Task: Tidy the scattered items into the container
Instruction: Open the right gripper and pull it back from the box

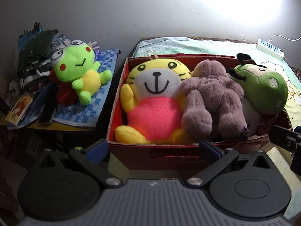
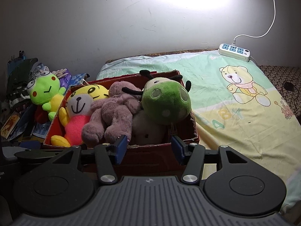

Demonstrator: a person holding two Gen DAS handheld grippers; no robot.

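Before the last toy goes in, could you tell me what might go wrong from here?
1. The red box already looks packed with three toys; the frog may not fit.
2. The green bug toy sits high at the box's end, above the rim, and a push could tip it out.
3. The frog lies among clutter on the checked cloth; a grab may drag that along.

Pale green and yellow printed cotton bedsheet (image 2: 216, 86) on the bed: large letters "A" and "B" beside a cartoon bear; a third letter next to them too creased to read. Dark object at far left edge of right wrist view (image 2: 2, 174): white fragment "ion", rest cut off.
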